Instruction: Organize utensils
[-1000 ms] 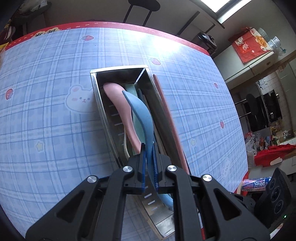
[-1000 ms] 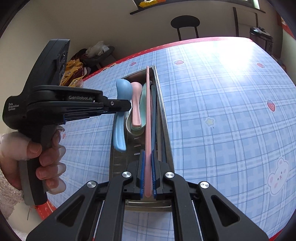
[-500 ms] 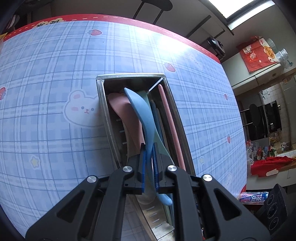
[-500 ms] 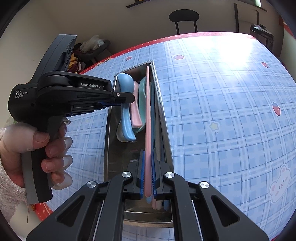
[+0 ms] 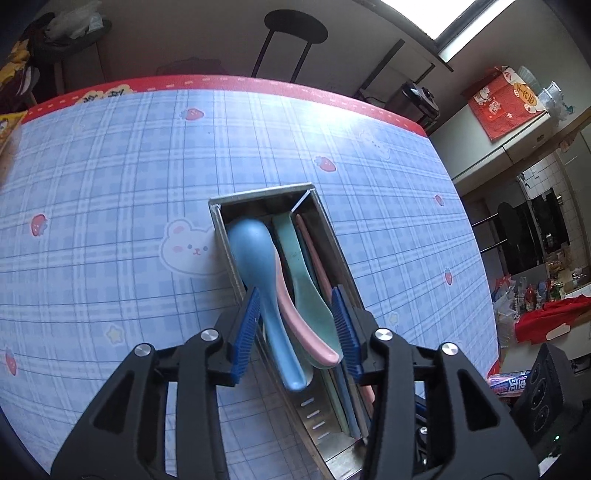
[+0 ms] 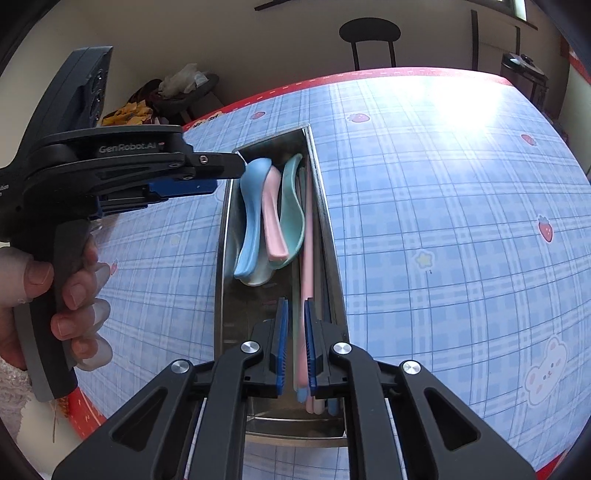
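A long metal tray (image 5: 258, 194) lies on the blue plaid table. In it lie a blue spoon (image 5: 251, 251), a pink spoon (image 5: 295, 317), a green spoon (image 5: 303, 280) and several chopsticks. My left gripper (image 5: 295, 295) hovers over the spoon handles, its jaws opening, and the pads touch nothing. In the right wrist view the same tray (image 6: 328, 236) runs away from my right gripper (image 6: 295, 302). Its jaws are opening, and a pink chopstick (image 6: 306, 258) lies loose between the pads, resting in the tray beside the blue spoon (image 6: 247, 221).
A hand (image 6: 74, 295) holds the left gripper's handle at the tray's left side. The tablecloth (image 5: 110, 221) has a red border at the far edge, and a black stool (image 5: 295, 33) stands beyond it. A snack packet (image 5: 509, 382) lies at the right.
The left gripper let go of the blue spoon, which now lies in the tray, and drew back upward. The right gripper's pads parted from the pink chopstick, now lying in the tray.
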Available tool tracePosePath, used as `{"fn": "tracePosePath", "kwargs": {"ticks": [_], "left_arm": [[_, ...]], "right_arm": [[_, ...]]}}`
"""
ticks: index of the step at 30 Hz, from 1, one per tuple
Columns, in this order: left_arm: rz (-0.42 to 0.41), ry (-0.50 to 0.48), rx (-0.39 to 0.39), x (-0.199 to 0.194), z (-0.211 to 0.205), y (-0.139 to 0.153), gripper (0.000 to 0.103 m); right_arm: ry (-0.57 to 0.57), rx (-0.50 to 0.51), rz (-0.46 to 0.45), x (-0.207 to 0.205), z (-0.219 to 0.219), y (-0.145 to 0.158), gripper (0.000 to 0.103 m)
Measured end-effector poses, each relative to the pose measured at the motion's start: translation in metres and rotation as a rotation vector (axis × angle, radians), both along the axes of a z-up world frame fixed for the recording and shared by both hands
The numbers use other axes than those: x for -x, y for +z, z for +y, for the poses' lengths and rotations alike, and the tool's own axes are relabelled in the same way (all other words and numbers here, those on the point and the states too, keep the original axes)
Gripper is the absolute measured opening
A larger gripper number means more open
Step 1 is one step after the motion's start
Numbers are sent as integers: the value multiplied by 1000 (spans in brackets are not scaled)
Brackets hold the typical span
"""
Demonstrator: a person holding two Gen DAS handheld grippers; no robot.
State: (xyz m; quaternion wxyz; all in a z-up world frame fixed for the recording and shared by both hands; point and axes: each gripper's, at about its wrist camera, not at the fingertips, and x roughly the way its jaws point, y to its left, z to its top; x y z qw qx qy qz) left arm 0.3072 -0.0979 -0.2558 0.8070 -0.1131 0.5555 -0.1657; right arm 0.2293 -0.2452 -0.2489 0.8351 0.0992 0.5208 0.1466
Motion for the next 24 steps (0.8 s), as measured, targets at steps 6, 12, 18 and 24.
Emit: {"fn": "tracePosePath", "kwargs": {"ticks": [6, 12, 18, 24], "left_arm": [[-135, 13, -56, 27, 27, 56, 58], [-299, 37, -118, 70, 54, 120, 87], [-433, 70, -183, 126, 77, 178, 97], [-518, 116, -224, 183, 93, 224, 97]], "right_arm": [[-27, 16, -86, 8, -8, 39, 53], [-41, 38, -224, 21, -18, 100, 89], [31, 94, -384, 48, -12, 175, 97], [54, 114, -483, 85, -3, 225, 97]]}}
